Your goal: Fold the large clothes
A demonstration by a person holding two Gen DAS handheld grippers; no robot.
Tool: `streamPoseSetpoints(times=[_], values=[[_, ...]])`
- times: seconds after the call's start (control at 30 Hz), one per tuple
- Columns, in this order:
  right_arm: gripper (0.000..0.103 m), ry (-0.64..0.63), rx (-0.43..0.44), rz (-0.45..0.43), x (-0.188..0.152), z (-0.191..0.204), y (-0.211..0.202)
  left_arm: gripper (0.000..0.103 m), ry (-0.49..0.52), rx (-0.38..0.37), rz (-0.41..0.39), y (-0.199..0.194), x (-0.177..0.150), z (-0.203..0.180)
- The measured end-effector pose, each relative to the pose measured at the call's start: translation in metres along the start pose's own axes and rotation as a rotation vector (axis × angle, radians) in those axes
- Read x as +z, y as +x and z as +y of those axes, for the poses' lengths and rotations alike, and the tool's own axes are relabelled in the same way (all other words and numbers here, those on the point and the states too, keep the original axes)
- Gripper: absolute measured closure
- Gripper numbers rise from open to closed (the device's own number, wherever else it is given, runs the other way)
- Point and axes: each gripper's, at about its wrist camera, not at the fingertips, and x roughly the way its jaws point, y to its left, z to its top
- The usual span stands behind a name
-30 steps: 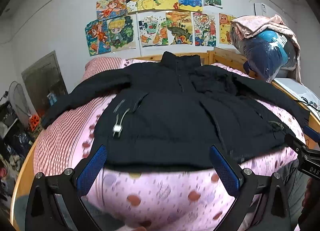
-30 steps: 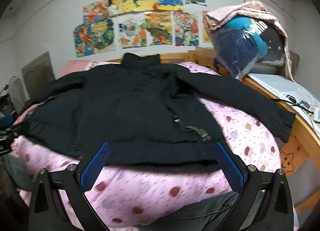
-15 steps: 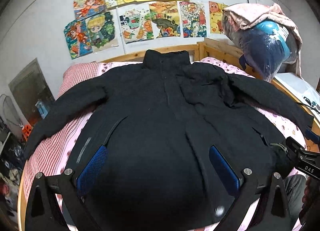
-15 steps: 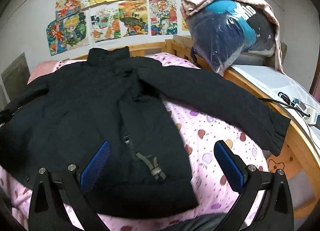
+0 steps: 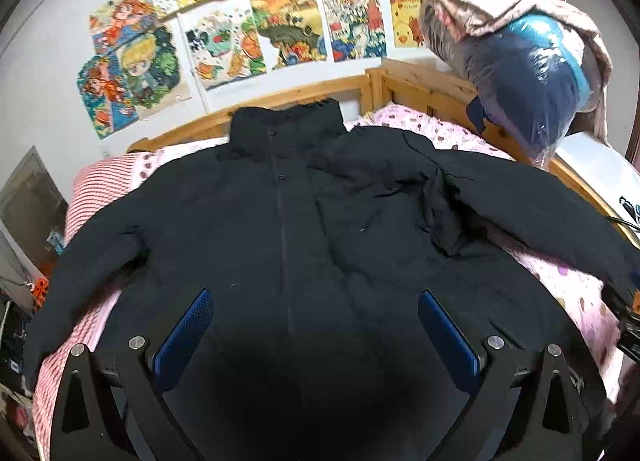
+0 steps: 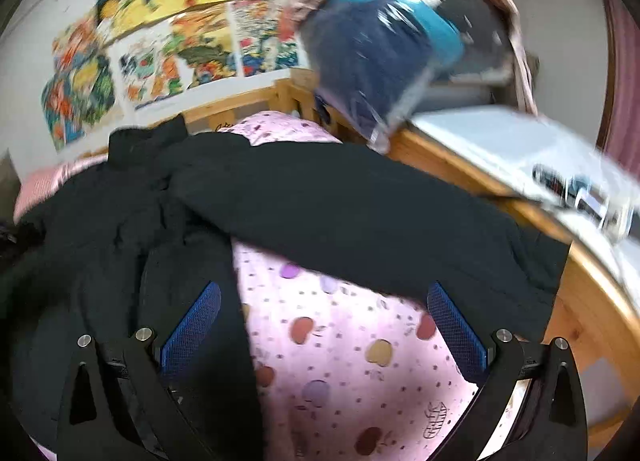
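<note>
1. A black padded jacket [image 5: 288, 229] lies front up and closed across a bed [image 5: 576, 289] covered in pink apple-print bedding [image 6: 340, 345], its collar [image 5: 286, 123] toward the wooden headboard [image 5: 280, 101].
2. The left tongs [image 5: 316, 329] hang over the jacket's lower front, the blue pads [image 5: 182, 337] spread wide with nothing between them.
3. In the right wrist view, which is blurred, the right tongs [image 6: 324, 333] stand just as wide and empty over the bare pink bedding beside the jacket's hem.
4. One sleeve [image 6: 380, 221] reaches out from the jacket across the bedding toward the wooden side rail [image 6: 592, 301] of the bed; its cuff [image 6: 548, 281] ends near that rail, just past the right-hand pad of the right tongs.
5. The other sleeve [image 5: 80, 273] stretches from the jacket's far side over a red-and-white striped cover [image 5: 100, 185].
6. On the wall beyond the jacket's collar hang bright cartoon drawings [image 5: 256, 17].
7. To the side of the collar, past the headboard's corner, a clear plastic bag of dark and blue textiles [image 5: 520, 85] sits under a pink blanket [image 5: 500, 1].
8. A white desk [image 6: 520, 141] with small items, too blurred to tell, runs along the rail beyond the jacket's outstretched sleeve.
</note>
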Motion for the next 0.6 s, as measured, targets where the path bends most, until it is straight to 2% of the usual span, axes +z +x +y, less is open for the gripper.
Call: streamPoseSetpoints(times=[0.07,0.13,0.3,0.43,0.6], values=[[0.001,0.086,0.069,0.013,-0.004,-0.02,0.006,0.0,0.007,0.002,0.004,0.015,0.008,-0.005],[0.001,0.134,0.089,0.015,-0.01,-0.033,0.012,0.0,0.025,0.027,-0.013,0.03,0.015,-0.009],[0.001,0.197,0.087,0.06,-0.023,-0.052,0.032,0.0,0.031,0.045,0.014,0.065,0.028,-0.012],[0.001,0.317,0.063,0.092,-0.028,-0.069,0.05,0.0,0.034,0.033,0.047,0.09,0.037,-0.017],[0.001,0.443,0.085,0.067,-0.028,-0.076,0.068,0.0,0.036,-0.023,0.07,0.124,0.058,-0.031]])
